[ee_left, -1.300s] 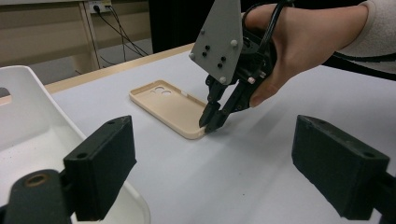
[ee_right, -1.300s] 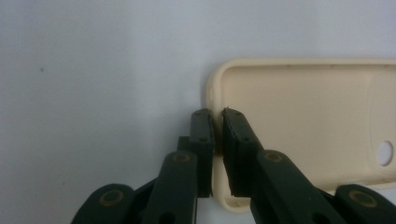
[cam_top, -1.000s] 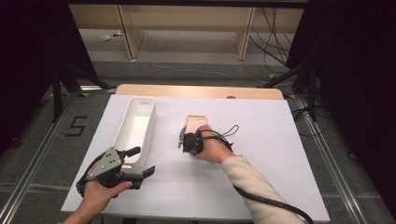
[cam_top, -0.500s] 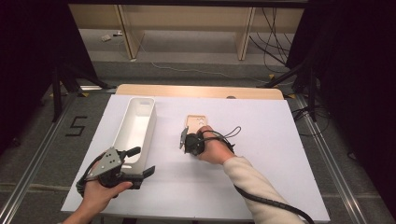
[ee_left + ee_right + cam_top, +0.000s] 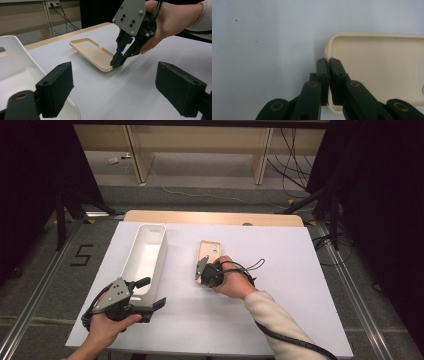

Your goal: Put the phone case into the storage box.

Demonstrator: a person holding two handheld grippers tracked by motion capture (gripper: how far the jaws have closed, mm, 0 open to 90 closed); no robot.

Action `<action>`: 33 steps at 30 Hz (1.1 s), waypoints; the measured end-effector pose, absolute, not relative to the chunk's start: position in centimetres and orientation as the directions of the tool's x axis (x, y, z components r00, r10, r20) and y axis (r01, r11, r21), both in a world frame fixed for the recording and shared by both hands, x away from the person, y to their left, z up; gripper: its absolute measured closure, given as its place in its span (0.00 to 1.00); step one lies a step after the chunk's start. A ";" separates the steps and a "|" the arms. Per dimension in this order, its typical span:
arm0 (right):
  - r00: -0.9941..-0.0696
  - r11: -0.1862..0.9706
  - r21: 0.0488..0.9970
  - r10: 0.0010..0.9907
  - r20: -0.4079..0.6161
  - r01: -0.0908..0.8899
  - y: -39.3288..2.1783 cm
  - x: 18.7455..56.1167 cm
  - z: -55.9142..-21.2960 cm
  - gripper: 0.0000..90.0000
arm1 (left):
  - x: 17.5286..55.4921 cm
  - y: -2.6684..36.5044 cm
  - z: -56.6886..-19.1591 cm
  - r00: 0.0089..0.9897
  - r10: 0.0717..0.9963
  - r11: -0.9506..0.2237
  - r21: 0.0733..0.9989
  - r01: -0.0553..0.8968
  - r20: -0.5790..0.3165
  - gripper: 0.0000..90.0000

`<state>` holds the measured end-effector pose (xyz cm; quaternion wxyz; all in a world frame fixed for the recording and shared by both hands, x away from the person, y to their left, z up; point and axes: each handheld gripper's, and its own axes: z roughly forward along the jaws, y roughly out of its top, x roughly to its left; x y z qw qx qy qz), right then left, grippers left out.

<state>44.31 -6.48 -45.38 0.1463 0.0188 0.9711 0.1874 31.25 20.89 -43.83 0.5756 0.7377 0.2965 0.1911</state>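
Grasp stage. Our right gripper [image 5: 202, 270] has its jaws closed on the near rim of the case [image 5: 92, 53], which lies open side up on the surface [image 5: 280, 250], right of the bin [image 5: 145, 255]. Our left gripper [image 5: 145, 295] waits beside the bin's near end, jaws wide apart and empty. We judge the pinch made; the case is not yet lifted, and the bin looks empty.

We see a lab recording bay, black curtains [image 5: 30, 180] at both sides, floor rails [image 5: 360, 305], loose cables [image 5: 295, 155] upper right, white-topped table [image 5: 280, 320] at centre.
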 end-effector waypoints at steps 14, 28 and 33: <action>-0.952 0.875 0.479 0.088 -0.293 -0.066 -8.3 42.2 -44.0 0.98 | 31.3 20.9 -43.9 0.751 0.658 -0.163 0.962 0.218 -0.059 0.16; -0.944 0.835 0.541 0.093 -0.315 -0.098 -9.1 40.2 -43.4 0.98 | 31.3 20.9 -43.8 0.748 0.661 -0.161 0.963 0.217 -0.058 0.16; -0.944 0.825 0.556 0.097 -0.316 -0.102 -9.2 39.5 -43.3 0.98 | 31.3 20.9 -43.8 0.750 0.659 -0.167 0.962 0.214 -0.053 0.16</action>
